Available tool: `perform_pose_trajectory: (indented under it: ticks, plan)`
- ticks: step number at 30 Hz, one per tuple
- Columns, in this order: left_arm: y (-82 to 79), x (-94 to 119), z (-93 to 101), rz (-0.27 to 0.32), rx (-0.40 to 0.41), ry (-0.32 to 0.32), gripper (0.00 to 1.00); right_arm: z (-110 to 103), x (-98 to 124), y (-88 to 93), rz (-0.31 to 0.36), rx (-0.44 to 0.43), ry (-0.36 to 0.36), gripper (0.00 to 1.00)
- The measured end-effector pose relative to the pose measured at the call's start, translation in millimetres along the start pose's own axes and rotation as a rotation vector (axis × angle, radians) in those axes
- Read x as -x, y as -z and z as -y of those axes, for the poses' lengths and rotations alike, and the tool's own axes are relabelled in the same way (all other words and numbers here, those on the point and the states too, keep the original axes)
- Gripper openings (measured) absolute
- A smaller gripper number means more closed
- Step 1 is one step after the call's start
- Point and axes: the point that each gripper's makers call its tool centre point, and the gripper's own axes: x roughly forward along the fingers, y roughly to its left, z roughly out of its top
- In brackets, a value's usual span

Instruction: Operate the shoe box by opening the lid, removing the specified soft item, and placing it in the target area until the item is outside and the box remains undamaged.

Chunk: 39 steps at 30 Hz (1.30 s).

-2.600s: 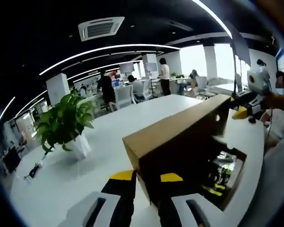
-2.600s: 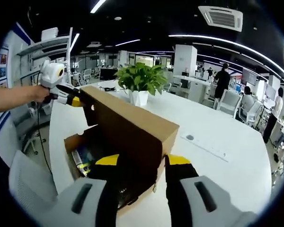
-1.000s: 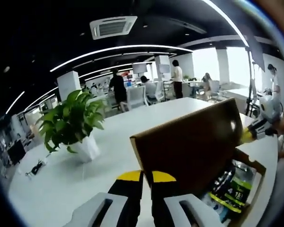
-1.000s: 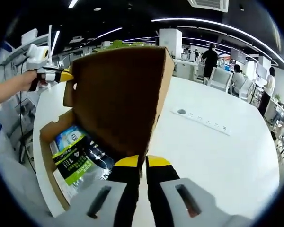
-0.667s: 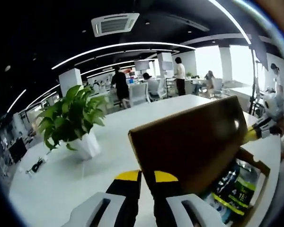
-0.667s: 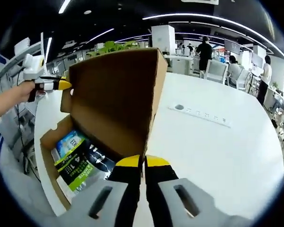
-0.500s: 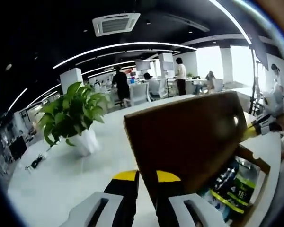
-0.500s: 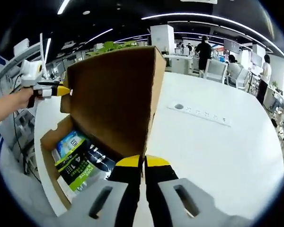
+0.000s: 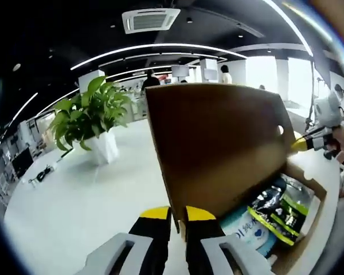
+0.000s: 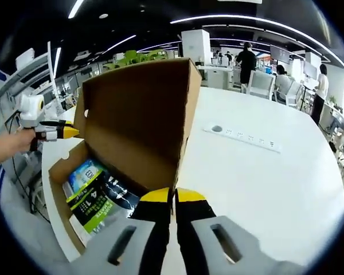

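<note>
Shoe box (image 10: 66, 172): brown corrugated cardboard, rectangular, open on the white counter (image 10: 264, 189); in the right gripper view its long axis runs from the near right fingers toward the left gripper (image 10: 71, 132) at the far end.
Lid (image 9: 218, 149): a flat cardboard panel raised roughly upright on its long hinge edge, plain inner face toward the open box; a small round hole sits near one far corner. In the right gripper view the lid (image 10: 137, 117) shows its side flap as a thin edge.
Soft item (image 9: 281, 206): a glossy black and green soft packet lying flat inside the box, lengthwise along it; print on it too small to read. In the right gripper view the same packet (image 10: 100, 197) lies just beside a light blue packet (image 10: 83, 172).
Light blue packet (image 9: 246, 229): smooth plastic, with a heart shape printed on it, flat in the box, near end.
Left gripper (image 9: 171, 215): black fingers with yellow tips, drawn close together at the lid's near lower corner; whether they pinch the cardboard I cannot tell.
Right gripper (image 10: 173, 196): yellow-tipped fingers closed together at the lid's near edge; actual grip unclear. In the left gripper view it (image 9: 301, 143) sits at the lid's far corner.
Plant (image 9: 89, 117): leafy green, in a white pot, on the counter, well apart from the box.
Power strip (image 10: 243, 137): long, white, flat on the counter.
</note>
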Motion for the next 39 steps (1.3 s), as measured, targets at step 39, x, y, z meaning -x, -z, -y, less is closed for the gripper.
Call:
perform_pose_trajectory:
  ticks: [39]
  plan:
    - [-0.9, -39.5, -6.7, -0.154, 0.054, 0.056, 0.03, 10.1, -24.1, 3.9, -0.082, 0.008, -0.018, 0.03]
